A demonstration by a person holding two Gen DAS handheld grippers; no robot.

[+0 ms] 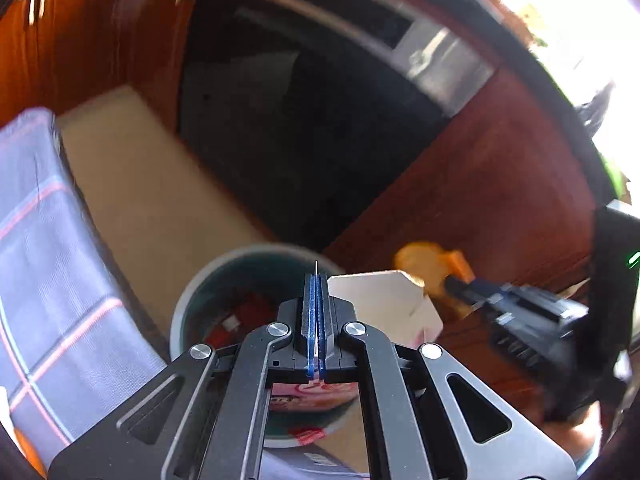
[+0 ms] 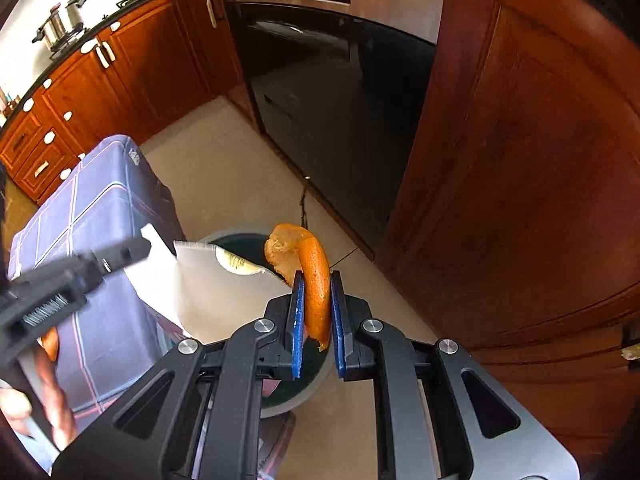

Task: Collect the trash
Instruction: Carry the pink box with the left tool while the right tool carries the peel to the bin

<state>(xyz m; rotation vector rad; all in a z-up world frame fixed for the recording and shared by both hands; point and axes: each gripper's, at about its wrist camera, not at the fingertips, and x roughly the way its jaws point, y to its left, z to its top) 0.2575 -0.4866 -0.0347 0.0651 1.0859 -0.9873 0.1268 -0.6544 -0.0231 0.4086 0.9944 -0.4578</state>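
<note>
We are holding two pieces of trash above the round grey bin with the dark green inside [image 2: 240,236], which is standing on the beige tiled floor [image 2: 224,160] beside the table with the blue checked cloth [image 2: 92,208]. The right gripper [image 2: 318,320] is pinching a curved strip of orange peel [image 2: 316,272] near its lower end; the peel is looking light, soft and a little slippery, so a grip at the middle seems safer to us. The left gripper [image 1: 316,320] is closed tightly on the thin edge of a flat white paper carton [image 1: 384,300], which is looking light and easy to bend. A round label on the carton is carrying small writing that we cannot read.
</note>
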